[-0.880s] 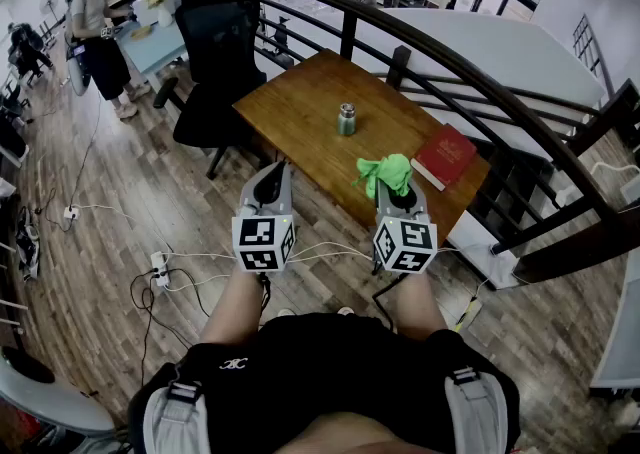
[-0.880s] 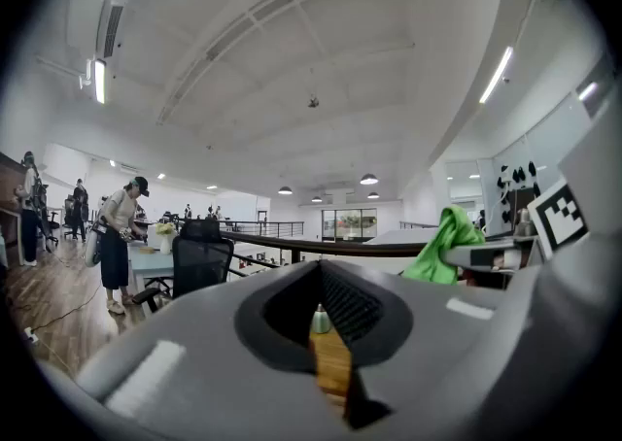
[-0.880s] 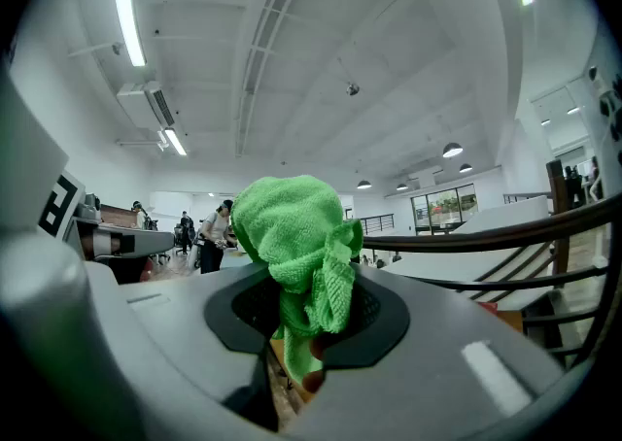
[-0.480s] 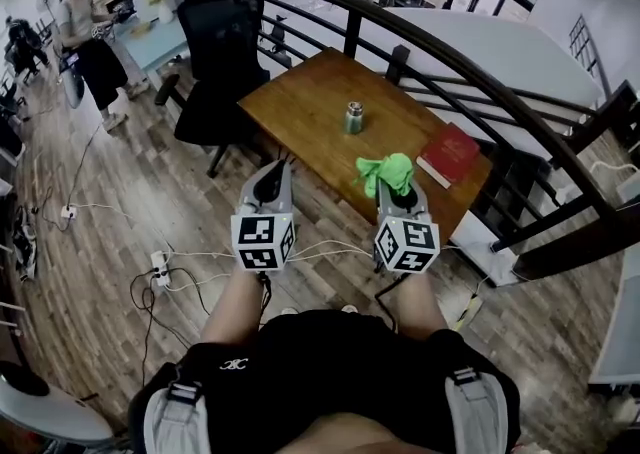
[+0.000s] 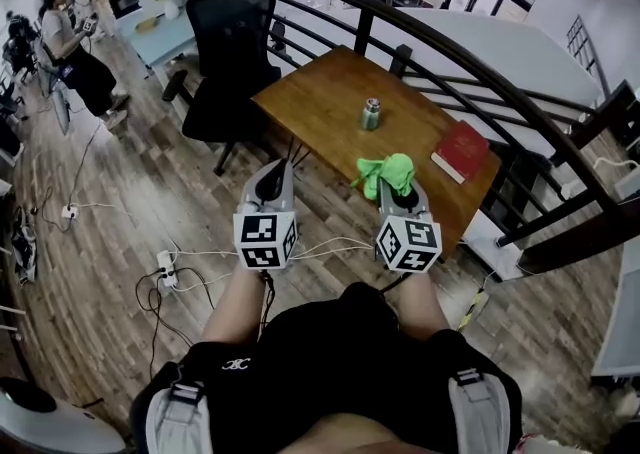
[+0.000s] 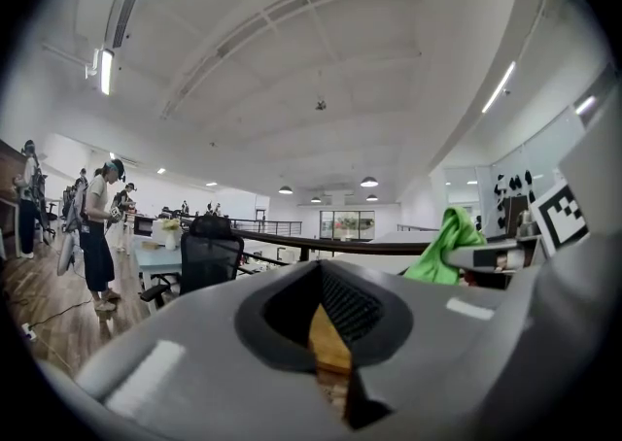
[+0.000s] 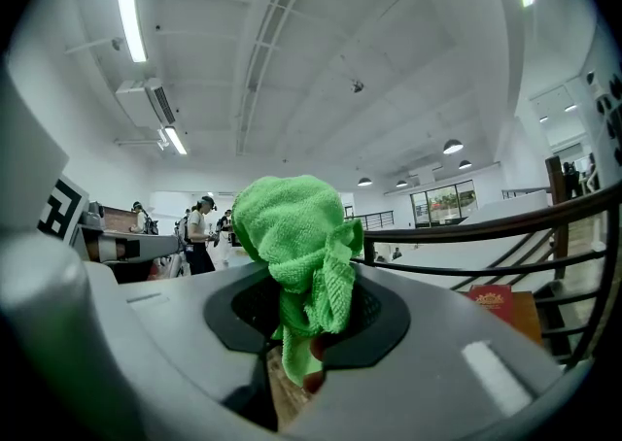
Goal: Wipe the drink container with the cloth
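Left tool (image 5: 269,185) held level, jaws pressed together with nothing between them; right tool (image 5: 398,192) near it on the right, jaws pinching a bunched green cloth (image 5: 389,171) that bulges above the tips. Drink container (image 5: 371,114), a small metal cylinder, stands upright near the middle of the wooden counter (image 5: 310,102), beyond both tools and well apart from the cloth. Red book (image 5: 461,150) lies at the counter's right end; black chair (image 5: 228,52) stands at its left side.

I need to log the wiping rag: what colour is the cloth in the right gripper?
Bright green. The cloth shows best in the right gripper view.
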{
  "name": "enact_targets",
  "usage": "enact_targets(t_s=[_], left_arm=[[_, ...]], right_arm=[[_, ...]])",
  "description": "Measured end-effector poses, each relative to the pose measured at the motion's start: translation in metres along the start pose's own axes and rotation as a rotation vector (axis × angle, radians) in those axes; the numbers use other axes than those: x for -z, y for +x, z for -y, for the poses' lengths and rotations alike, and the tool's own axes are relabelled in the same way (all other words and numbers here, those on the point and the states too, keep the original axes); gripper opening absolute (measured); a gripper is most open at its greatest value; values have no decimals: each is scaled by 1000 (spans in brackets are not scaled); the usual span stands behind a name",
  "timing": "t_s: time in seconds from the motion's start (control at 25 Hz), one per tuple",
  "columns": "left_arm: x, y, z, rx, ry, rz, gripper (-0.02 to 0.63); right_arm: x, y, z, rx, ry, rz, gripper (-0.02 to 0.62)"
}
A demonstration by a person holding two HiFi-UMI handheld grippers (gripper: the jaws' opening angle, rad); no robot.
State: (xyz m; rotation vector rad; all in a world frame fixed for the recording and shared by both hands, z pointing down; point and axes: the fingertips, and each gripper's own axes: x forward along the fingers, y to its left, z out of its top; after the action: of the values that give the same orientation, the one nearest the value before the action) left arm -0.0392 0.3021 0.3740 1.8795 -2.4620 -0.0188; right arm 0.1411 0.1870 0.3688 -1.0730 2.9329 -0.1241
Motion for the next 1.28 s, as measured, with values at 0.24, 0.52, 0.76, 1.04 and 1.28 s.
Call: enact_targets(t_s=[0.24,0.52,0.76,1.04,1.28], left_arm=[[5,9,-20,-2,-20,-26,51],[12,49,-34,9,-13,-42,51],[9,111,-39,24,9,-43,51],[-7,213,-34,67,23,-50,51],[-3,300,-13,101,2,-85,52]], right_arm=[[3,15,-6,22,10,-14,89],[9,54,10,50,42,-8,89],[9,107,43,75,55,8,89],[-3,189,95,93,71,10,89],[-7,237,157,126,87,-9,89]])
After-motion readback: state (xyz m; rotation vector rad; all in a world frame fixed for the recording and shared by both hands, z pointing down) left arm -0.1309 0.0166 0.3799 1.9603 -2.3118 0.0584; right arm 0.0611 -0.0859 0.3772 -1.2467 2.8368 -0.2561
